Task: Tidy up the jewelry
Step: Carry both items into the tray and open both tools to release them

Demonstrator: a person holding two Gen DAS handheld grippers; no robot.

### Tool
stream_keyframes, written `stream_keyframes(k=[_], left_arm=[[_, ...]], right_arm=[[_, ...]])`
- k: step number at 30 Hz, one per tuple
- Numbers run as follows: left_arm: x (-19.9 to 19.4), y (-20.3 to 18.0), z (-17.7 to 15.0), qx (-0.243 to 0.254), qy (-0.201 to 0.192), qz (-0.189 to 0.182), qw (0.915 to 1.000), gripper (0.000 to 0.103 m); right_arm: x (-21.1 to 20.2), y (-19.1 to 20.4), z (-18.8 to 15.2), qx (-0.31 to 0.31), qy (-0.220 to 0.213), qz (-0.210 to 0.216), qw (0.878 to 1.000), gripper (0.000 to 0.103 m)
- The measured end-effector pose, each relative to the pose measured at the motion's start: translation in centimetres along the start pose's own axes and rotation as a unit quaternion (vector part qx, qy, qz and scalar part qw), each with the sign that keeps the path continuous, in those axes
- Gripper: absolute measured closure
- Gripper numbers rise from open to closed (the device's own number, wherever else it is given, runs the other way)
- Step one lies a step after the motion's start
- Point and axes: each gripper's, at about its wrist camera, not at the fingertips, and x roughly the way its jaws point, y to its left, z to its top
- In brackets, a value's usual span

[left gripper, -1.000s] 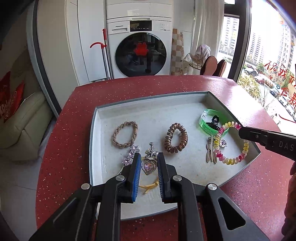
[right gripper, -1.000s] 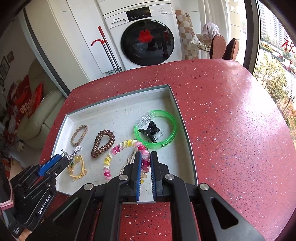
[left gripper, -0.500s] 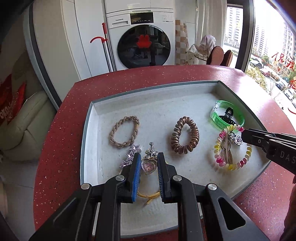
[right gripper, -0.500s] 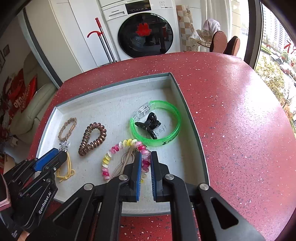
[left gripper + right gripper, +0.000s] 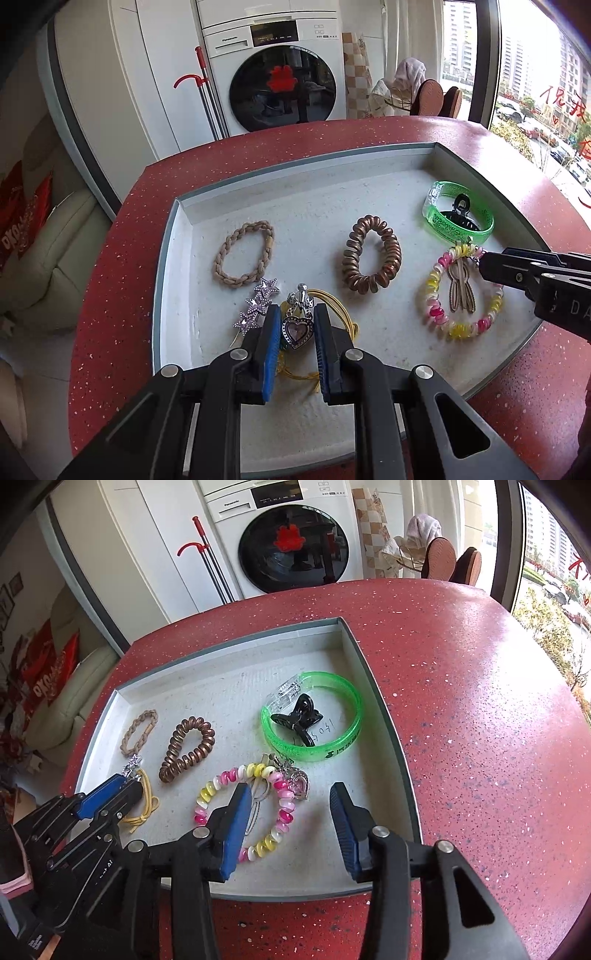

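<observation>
Two hair ties (image 5: pixel 244 255) lie beyond the heart pendant (image 5: pixel 297 330) in the tray (image 5: pixel 177 236).

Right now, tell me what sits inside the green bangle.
Inside the green bangle a black claw clip lies on the tray floor. Handwriting shows on the floor beside the clip, partly covered by it. Whatever is under the clip cannot be seen.

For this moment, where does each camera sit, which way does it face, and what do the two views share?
Left wrist: on the left gripper, angled down at the tray; own fingers flank a heart pendant; the right gripper enters at the right edge.
Right wrist: on the right gripper, jaws opening above the pink-yellow coil bracelet; the left gripper shows lower left.
Shared: tray, green bangle, brown coil tie, washing machine.
</observation>
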Motion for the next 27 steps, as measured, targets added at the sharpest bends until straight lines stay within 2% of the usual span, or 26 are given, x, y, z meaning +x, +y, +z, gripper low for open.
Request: stream_keyframes(k=[11, 27], left_arm=[[-1.5, 0.1, 0.4, -0.017, -0.020, 0.003, 0.9996, 0.067], [-2.5, 0.6, 0.9, -0.035, -0.032, 0.000, 0.9989, 0.067]], right_arm=[[-2.3, -0.4, 0.0, 0.008, -0.024, 0.010, 1.000, 0.054], [-3.0, -0.2, -0.1, 0.005, -0.025, 0.011, 1.000, 0.054]])
